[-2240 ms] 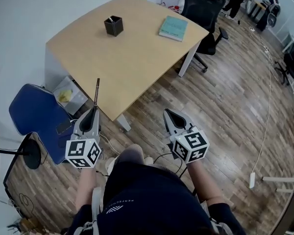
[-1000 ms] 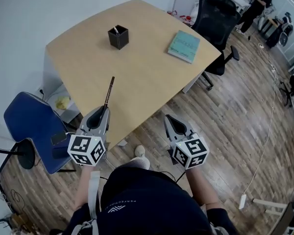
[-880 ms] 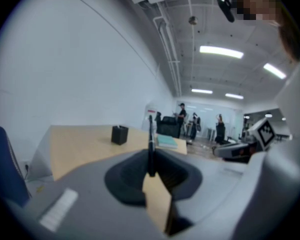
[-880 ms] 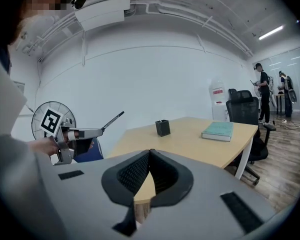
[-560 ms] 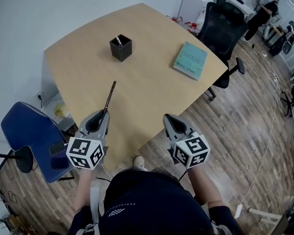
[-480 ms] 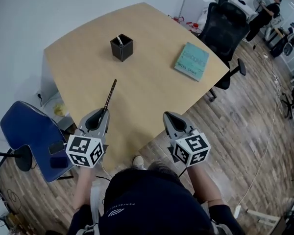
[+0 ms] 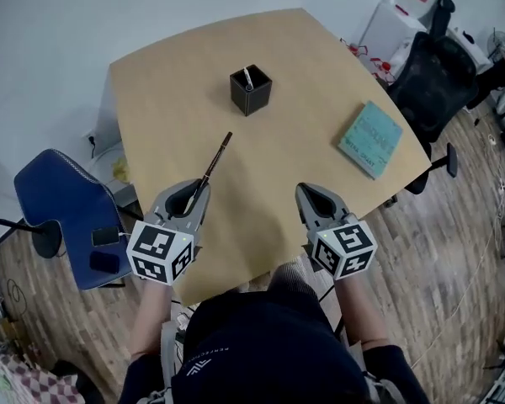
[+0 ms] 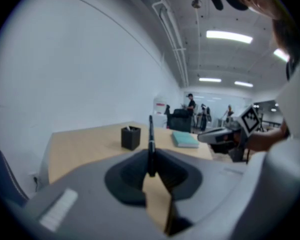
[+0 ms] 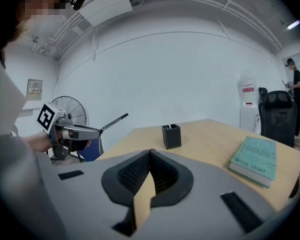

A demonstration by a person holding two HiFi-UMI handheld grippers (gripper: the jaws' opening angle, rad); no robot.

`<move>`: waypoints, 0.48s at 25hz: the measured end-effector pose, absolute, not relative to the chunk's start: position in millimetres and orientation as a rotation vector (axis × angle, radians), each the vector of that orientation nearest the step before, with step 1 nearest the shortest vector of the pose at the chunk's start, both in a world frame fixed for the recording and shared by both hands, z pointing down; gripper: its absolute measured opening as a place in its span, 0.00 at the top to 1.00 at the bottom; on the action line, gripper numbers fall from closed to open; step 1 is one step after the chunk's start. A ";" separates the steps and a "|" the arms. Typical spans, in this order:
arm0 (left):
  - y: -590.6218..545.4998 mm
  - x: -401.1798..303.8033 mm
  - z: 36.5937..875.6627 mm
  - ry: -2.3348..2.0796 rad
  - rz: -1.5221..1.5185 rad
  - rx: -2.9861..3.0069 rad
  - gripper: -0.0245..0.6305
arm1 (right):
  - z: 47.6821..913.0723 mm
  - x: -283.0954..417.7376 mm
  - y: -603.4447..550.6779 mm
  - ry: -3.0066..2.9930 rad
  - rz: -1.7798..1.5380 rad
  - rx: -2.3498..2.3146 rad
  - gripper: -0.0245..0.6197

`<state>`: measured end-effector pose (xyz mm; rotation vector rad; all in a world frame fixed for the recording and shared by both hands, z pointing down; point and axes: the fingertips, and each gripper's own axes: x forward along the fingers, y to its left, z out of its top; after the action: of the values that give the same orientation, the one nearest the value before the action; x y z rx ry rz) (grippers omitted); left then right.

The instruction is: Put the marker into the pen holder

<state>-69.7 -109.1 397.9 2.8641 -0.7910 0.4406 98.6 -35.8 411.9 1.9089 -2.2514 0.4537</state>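
My left gripper [image 7: 190, 200] is shut on a thin dark marker [image 7: 215, 158] that sticks forward from its jaws over the table's near edge. In the left gripper view the marker [image 8: 151, 144] stands upright between the closed jaws, pointing toward the black pen holder [image 8: 130, 137]. The pen holder [image 7: 251, 90] is a square black cup at the far middle of the tan table [image 7: 177, 82], with a white thing inside. My right gripper [image 7: 317, 201] is shut and empty at the near right. The right gripper view shows the holder [image 9: 171, 136] and the left gripper with the marker [image 9: 112, 122].
A teal book [image 7: 370, 139] lies at the table's right side. A blue chair [image 7: 59, 213] stands left of the table, a black office chair [image 7: 433, 78] at the right. A person [image 8: 190, 103] stands far off in the room. A fan [image 9: 72, 111] is behind the left gripper.
The view has shifted closer over the table. Both grippers now reach over its near edge, the marker still held in the left one.
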 end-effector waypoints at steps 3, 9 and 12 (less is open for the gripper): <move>-125.5 -57.9 401.2 -0.854 0.476 2.834 0.89 | 410.9 113.2 -67.0 -2.295 0.448 1.824 0.96; -160.4 -26.4 403.5 -0.973 0.531 2.767 0.88 | 403.8 148.2 -112.9 -2.359 0.404 1.639 0.96; -177.8 -9.8 403.7 -1.015 0.567 2.744 0.88 | 402.2 167.5 -128.4 -2.384 0.394 1.579 0.96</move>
<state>-9.8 -177.8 403.7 2.7443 -1.0152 0.5673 167.5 -128.4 402.2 1.5788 -2.3835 0.3940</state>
